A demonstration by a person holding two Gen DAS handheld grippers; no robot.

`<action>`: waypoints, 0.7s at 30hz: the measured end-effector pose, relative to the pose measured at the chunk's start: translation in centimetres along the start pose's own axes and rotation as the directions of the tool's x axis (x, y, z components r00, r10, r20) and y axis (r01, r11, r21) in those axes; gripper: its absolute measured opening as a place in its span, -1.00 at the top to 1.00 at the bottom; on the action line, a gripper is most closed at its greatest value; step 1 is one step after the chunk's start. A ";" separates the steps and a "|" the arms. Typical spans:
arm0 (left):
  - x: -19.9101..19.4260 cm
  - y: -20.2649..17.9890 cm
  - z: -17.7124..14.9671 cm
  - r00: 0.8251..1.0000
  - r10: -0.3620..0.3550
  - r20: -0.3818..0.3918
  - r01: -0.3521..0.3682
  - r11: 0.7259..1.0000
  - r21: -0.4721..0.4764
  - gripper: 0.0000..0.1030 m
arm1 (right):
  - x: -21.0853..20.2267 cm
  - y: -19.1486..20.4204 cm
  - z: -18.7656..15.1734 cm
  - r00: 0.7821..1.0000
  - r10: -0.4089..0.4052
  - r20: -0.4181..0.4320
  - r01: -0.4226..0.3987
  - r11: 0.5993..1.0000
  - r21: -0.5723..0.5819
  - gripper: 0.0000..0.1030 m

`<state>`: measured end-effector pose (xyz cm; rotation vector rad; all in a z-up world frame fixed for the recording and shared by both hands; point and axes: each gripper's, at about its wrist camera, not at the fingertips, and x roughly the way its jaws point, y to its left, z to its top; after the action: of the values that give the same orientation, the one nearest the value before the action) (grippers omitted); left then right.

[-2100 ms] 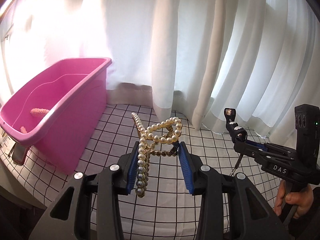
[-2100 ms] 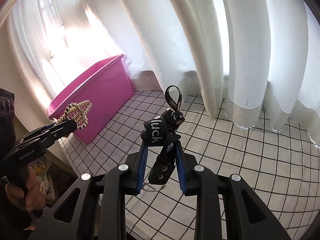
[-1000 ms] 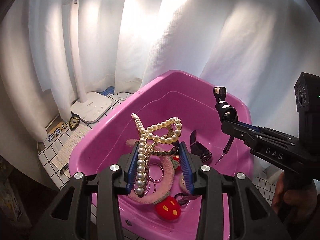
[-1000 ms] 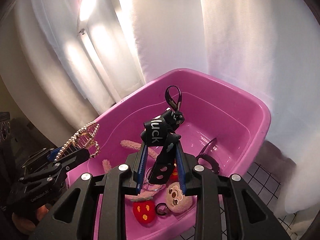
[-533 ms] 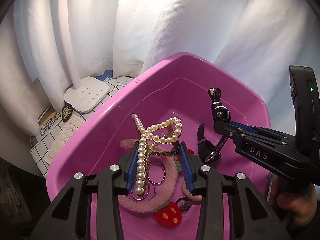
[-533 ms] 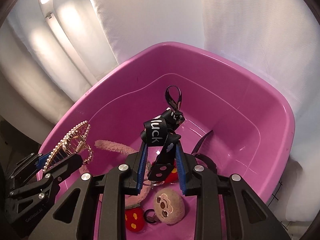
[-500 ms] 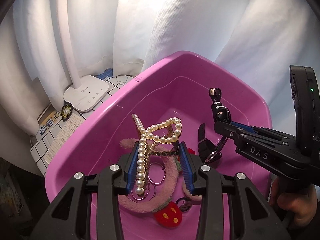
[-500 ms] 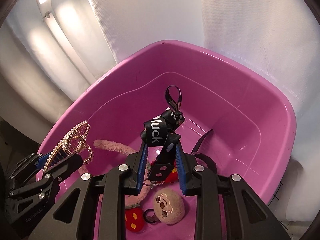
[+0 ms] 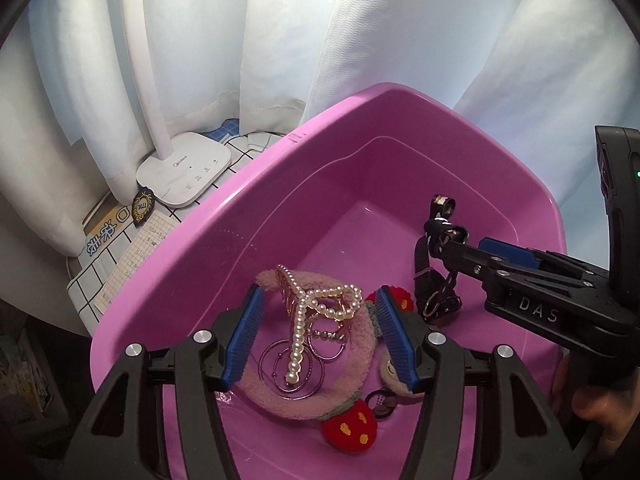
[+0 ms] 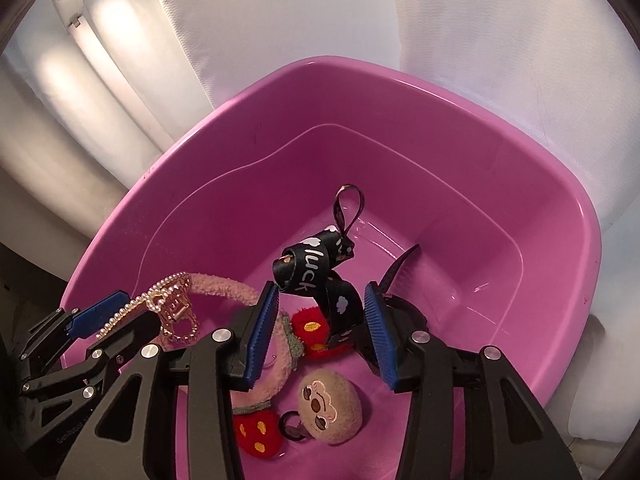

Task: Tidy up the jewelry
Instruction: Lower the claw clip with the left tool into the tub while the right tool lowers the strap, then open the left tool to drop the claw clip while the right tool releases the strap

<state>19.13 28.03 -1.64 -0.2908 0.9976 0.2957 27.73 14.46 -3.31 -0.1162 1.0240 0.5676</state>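
A pink plastic basin (image 9: 240,208) (image 10: 400,76) lies under both grippers. My left gripper (image 9: 320,308) (image 10: 116,320) hangs over its near side, jaws opening. A gold claw clip trimmed with pearls (image 9: 298,340) (image 10: 172,300) sits loose between the blue pads, touching neither. My right gripper (image 10: 322,300) (image 9: 460,248) is just to the right, its jaws also opening. The black strap printed "luck" (image 10: 308,268) (image 9: 438,232), with its metal ring, droops between those pads with a gap on each side.
In the basin lie a pink fuzzy headband (image 9: 352,360), red strawberry plush pieces (image 9: 350,424), a sloth-face charm (image 10: 328,404), thin hoops (image 9: 292,368) and a black band (image 9: 424,280). A white lamp base (image 9: 184,172) and papers (image 9: 132,248) sit left of it, white curtains (image 9: 360,40) behind.
Both grippers came from above the checked cloth to over the basin. In the last half second both sets of jaws spread, and the pearl clip and the strap sagged free of the pads.
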 end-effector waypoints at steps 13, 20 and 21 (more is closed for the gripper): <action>-1.1 0.9 0.1 0.998 0.060 0.029 -0.059 0.997 -0.043 -0.86 | -0.3 0.4 0.2 1.000 -0.026 -0.005 0.026 0.999 -0.024 -0.29; -1.2 1.2 0.1 0.996 0.080 0.032 -0.078 0.996 -0.041 -0.86 | -0.2 0.3 0.3 1.000 -0.028 -0.006 0.028 0.999 -0.025 -0.29; -1.2 1.2 0.1 0.996 0.083 0.033 -0.082 0.996 -0.040 -0.86 | -0.2 0.4 0.3 1.000 -0.029 -0.006 0.029 0.999 -0.026 -0.29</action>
<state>18.18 29.01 -0.66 -0.2789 0.9723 0.3940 27.69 14.80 -2.99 -0.1554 1.0204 0.5546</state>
